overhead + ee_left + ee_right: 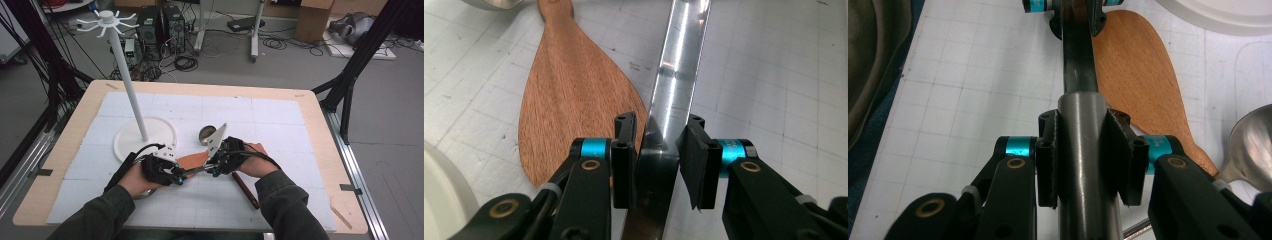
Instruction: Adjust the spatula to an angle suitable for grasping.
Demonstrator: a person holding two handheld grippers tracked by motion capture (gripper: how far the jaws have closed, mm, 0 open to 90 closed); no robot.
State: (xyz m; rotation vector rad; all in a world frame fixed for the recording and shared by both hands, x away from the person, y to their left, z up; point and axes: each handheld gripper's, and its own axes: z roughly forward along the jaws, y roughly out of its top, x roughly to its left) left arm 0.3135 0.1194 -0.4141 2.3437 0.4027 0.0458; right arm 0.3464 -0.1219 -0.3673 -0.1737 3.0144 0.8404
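The work in hand seems to be bringing kitchen tools to the white stand (129, 75) with hooks on top, and I judge it to be at an early step. The hooks that can be seen are all bare. The metal utensil (196, 171) is low over the near middle of the table (280, 125), well apart from the top of the stand. It is held at both ends. The left gripper (659, 125) has its pads set against the two edges of the flat shiny part, so it is clamped on it. The right gripper (1083, 120) is clamped on the thick grey handle. What is left, as I judge it, is to raise the utensil, carry it to the far left and hang it. The wooden spatula (569, 95) and the spoon (1254, 145) lie on the table and also wait.

The high view gives the whole layout: the stand at the far left, both hands meeting in the near middle, and a brown stick (246, 189) lying near the right sleeve. It is too small there to tell how the jaws stand. The left gripper view shows the pads on the bright strip, with the spatula just beside it on the far side. The right gripper view shows the round handle between its pads, and farther along the left gripper on the thin part. I cannot tell from any view whether the utensil is already lifted off the table or not.
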